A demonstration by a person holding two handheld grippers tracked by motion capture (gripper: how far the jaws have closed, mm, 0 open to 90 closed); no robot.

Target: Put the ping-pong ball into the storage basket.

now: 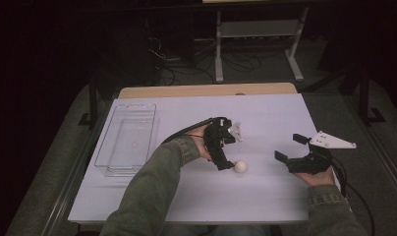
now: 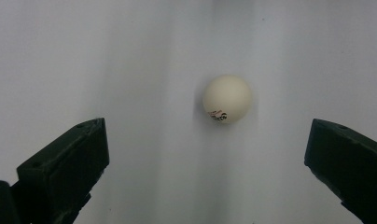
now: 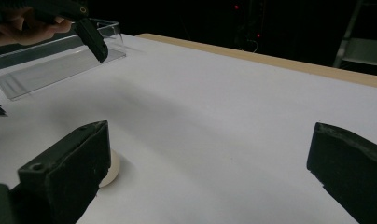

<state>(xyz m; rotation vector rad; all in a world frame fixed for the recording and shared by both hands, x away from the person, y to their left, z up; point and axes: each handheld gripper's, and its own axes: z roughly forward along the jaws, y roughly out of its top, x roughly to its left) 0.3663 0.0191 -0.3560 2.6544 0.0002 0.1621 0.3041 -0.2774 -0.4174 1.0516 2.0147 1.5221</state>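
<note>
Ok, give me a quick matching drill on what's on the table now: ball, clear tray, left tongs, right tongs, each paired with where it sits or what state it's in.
Things:
1. ball
2. clear tray
3. left tongs
4. right tongs

Places or states:
A. near the table's left edge, with nothing seen in it
B. open, poised over the ball
C. lying free on the white table top, between the two hands
D. open, off to the right, holding nothing

Pairs: 1-C, 2-A, 3-B, 4-D
</note>
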